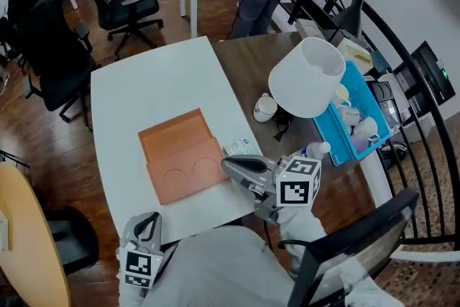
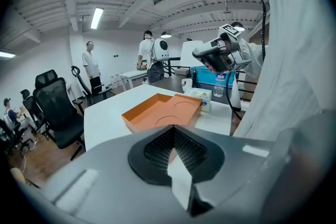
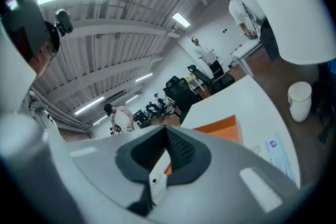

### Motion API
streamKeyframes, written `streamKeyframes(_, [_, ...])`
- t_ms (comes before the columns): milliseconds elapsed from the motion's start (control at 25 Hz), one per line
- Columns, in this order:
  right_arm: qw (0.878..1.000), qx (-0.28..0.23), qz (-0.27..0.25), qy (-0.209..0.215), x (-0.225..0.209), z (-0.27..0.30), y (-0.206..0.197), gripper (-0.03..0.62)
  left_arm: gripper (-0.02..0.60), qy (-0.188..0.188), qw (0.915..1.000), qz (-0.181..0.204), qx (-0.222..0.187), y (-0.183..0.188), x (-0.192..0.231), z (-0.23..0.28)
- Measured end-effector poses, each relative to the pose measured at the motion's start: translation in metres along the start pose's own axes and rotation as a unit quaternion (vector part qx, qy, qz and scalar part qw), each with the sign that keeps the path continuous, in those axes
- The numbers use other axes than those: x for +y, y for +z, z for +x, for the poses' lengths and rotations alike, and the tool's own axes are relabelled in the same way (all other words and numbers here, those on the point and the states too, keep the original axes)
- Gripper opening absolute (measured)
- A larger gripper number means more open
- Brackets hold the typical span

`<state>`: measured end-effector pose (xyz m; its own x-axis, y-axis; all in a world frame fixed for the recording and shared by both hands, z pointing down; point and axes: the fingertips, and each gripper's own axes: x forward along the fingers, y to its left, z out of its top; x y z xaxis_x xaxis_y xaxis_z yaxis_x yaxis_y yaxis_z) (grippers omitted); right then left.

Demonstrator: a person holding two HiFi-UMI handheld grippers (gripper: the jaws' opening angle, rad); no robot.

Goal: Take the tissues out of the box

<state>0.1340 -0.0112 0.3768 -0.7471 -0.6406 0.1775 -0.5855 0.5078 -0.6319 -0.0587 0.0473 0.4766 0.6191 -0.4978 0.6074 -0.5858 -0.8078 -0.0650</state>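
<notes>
- The head view alone shows both tools at once. The right gripper [image 1: 228, 165] reaches over the white table [image 1: 144, 93], with its tips at 5 o'clock of the tissue box [image 1: 242, 148] and just beside it. Height above the box cannot be read from this angle.
- The left gripper [image 1: 149, 221] sits at the table's near edge, at 7 o'clock of the orange tray [image 1: 183, 158] and well apart from the box.
- The left gripper view supplies the missing height. It shows the right gripper held in the air above the box, not touching it.
- In the same view the left gripper's own jaws are pressed together pad to pad, with nothing between them.
- In the right gripper view, that gripper's jaws are likewise closed on each other and carry nothing. The box lies flat on the table at 4 o'clock past them, and the tray is beyond it.
- The tissue box is pale with a blue mark. It lies flat at 3 o'clock of the tray, just beside the tray's right edge. Whether a tissue stands out of it cannot be told.
- The orange tray is shallow and shows two round recesses in its floor.
- The blue bin [image 1: 334, 136] stands on the brown desk [image 1: 251, 68] at 2 o'clock of the box. It is crowded with pale bottles and cups that are too small to identify, and a white lampshade [image 1: 307, 75] overlaps it.
- The white cup [image 1: 265, 109] is at 1 o'clock of the box, and its inside is hidden.
- The clear bottle [image 1: 316, 149] stands against the bin's near corner.
</notes>
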Motion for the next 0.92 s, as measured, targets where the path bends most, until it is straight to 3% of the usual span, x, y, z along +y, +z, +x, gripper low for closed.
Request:
streamKeyframes(600, [1.000, 0.000, 0.009, -0.009, -0.003, 0.002, -0.012, 0.005, 0.017, 0.003, 1.0000, 0.003, 0.001, -0.008, -0.004, -0.007])
streamKeyframes(920, [1.000, 0.004, 0.009, -0.029, -0.013, -0.002, -0.016, 0.005, 0.017, -0.002, 0.9997, 0.023, -0.005, 0.001, 0.003, 0.006])
